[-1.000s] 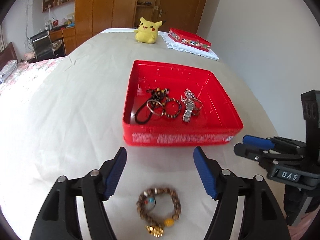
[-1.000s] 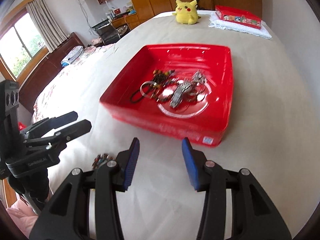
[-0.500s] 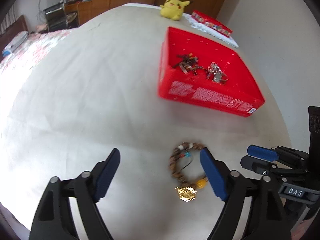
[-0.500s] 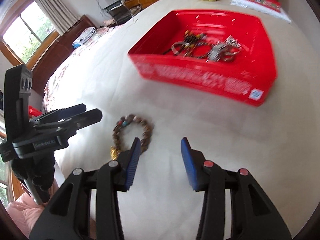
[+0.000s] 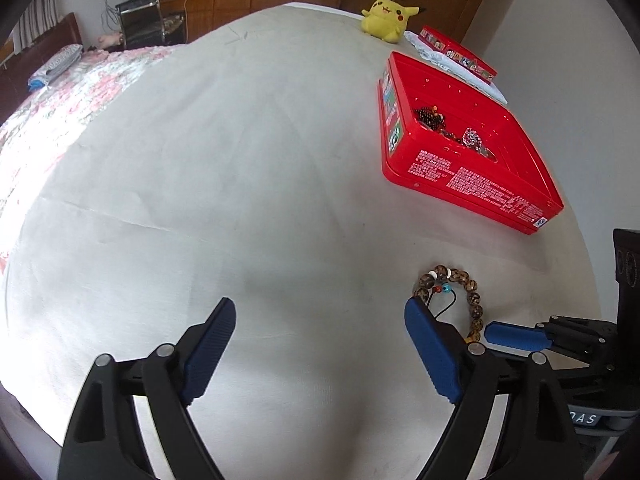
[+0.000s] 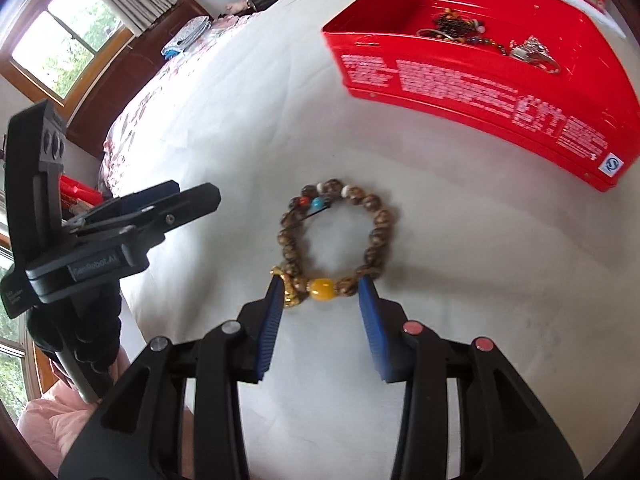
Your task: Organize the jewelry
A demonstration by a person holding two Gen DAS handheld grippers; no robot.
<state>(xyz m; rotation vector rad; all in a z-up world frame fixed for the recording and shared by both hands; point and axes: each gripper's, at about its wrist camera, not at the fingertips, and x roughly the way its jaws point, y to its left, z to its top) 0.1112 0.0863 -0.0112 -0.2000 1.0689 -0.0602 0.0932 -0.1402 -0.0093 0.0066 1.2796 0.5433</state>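
Note:
A brown beaded bracelet [image 6: 376, 216] with a yellow bead and a gold charm lies flat on the white sheet, in front of the red tray [image 6: 460, 84]. My right gripper [image 6: 321, 282] points down at it, jaws closing. The yellow bead and charm sit between its blue pads, which flank them without clearly pressing. My left gripper [image 5: 319, 305] stands wide open over bare sheet; the bracelet [image 5: 474, 300] lies just outside its right finger. The tray [image 5: 472, 184] holds several other bracelets and chains [image 6: 460, 28]. Each gripper shows in the other's view: right [image 5: 508, 336], left [image 6: 176, 200].
A yellow plush toy [image 5: 386, 16] and a flat red box on a white towel [image 5: 456, 50] sit beyond the tray. Floral bedding [image 5: 60, 100] lies at the left. The sheet's near edge drops off just behind the grippers. A pink sleeve [image 6: 52, 428] shows at the lower left.
Both grippers came down and back from the tray toward the bracelet. The left one opened wider and swung left, past the bracelet. The right one narrowed, with the bracelet's lower beads now between its tips.

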